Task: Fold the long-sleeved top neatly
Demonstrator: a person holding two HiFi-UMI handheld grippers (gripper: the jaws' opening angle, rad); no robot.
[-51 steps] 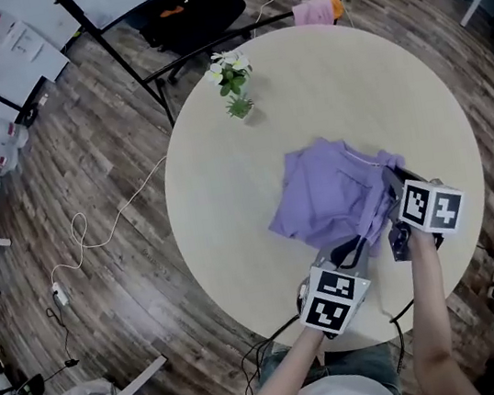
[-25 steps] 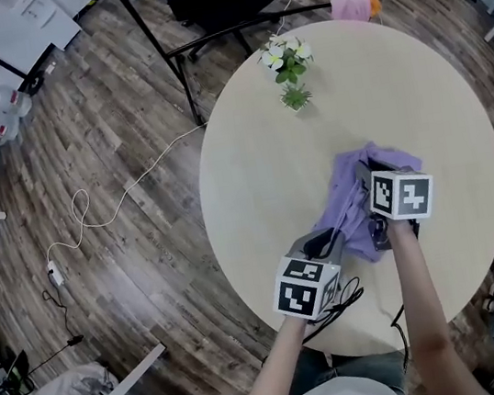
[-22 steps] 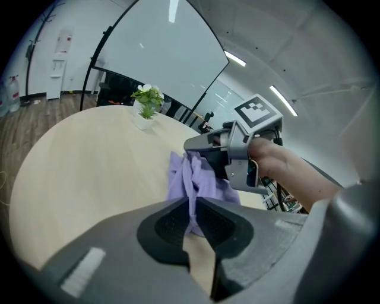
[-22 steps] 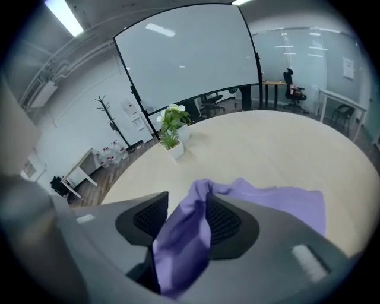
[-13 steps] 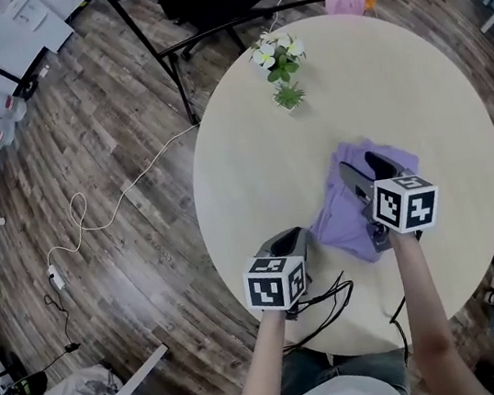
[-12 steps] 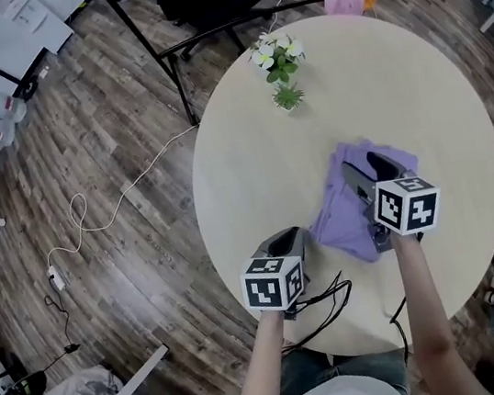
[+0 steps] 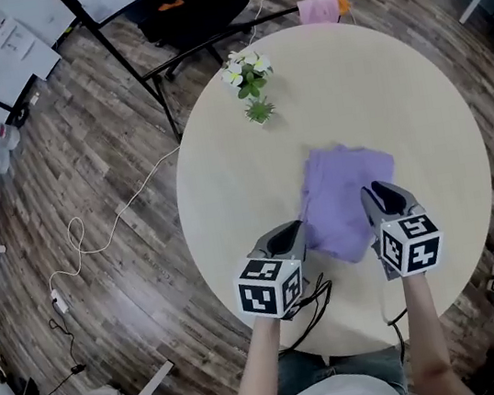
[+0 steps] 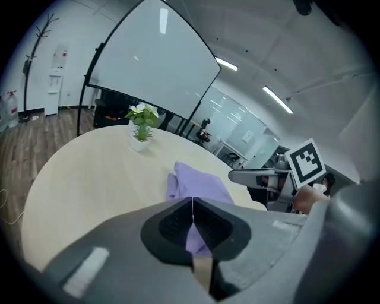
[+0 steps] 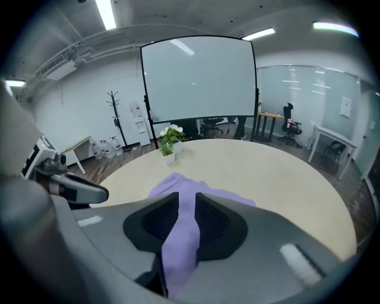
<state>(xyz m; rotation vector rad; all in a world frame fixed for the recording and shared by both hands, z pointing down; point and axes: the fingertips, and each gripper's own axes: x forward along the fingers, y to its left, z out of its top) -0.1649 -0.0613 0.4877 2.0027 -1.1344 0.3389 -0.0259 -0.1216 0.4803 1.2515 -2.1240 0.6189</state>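
On the round table (image 7: 395, 75) the purple top (image 7: 344, 195) lies folded small before the left gripper (image 8: 192, 208), closed and empty, and the right gripper (image 9: 181, 217), its jaws just narrowed to a slit but pinching nothing; light and limp, the top is likely best pinched at a folded edge.

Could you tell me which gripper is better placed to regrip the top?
Probably right: the right gripper hovers over the purple top, jaws just closed partway, fabric showing between; the left gripper is shut beside it.

The lilac long-sleeved top (image 7: 345, 200) lies folded into a compact, flat rectangle on the round table (image 7: 395, 75).
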